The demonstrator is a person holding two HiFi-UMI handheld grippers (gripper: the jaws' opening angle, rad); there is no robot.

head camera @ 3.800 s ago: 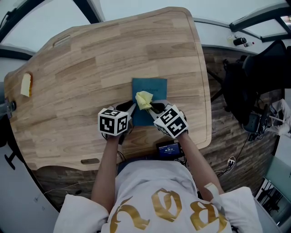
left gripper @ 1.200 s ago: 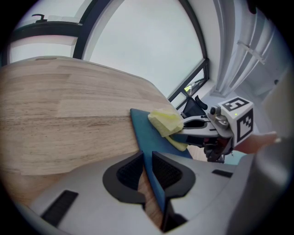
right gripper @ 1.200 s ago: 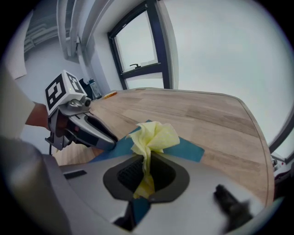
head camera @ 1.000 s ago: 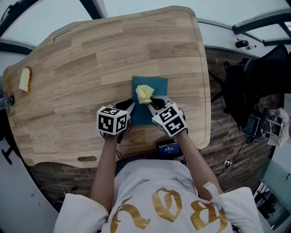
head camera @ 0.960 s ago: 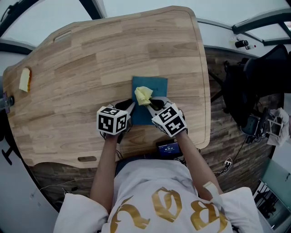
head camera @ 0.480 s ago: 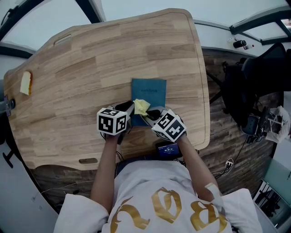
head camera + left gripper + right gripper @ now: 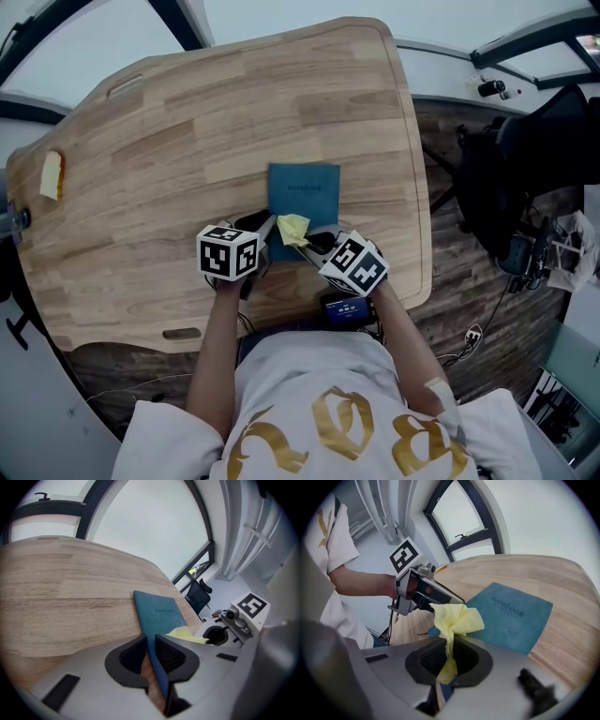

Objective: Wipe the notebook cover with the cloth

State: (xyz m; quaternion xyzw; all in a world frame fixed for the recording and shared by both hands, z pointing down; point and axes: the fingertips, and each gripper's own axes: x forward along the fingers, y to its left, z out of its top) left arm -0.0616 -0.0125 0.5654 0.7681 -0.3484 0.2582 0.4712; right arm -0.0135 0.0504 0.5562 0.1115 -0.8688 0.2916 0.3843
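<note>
A teal notebook [image 7: 303, 199] lies flat on the wooden table, its cover up. My left gripper [image 7: 265, 232] is shut on the notebook's near left edge [image 7: 154, 644], pinning it between the pads. My right gripper [image 7: 312, 242] is shut on a crumpled yellow cloth [image 7: 292, 229], which bunches out past the jaws [image 7: 457, 618] and rests on the near end of the cover. In the right gripper view the notebook [image 7: 511, 616] spreads to the right and the left gripper [image 7: 423, 590] sits just behind the cloth.
The wooden table [image 7: 187, 141] reaches far to the left and back. A small yellow object [image 7: 52, 174] lies at its far left edge. A dark device [image 7: 347, 307] sits at the near edge below my right gripper. Black equipment [image 7: 525, 169] stands on the floor to the right.
My right gripper has drawn the cloth back over the cover towards me, from mid-cover to its near end. The left gripper and notebook have stayed in place.
</note>
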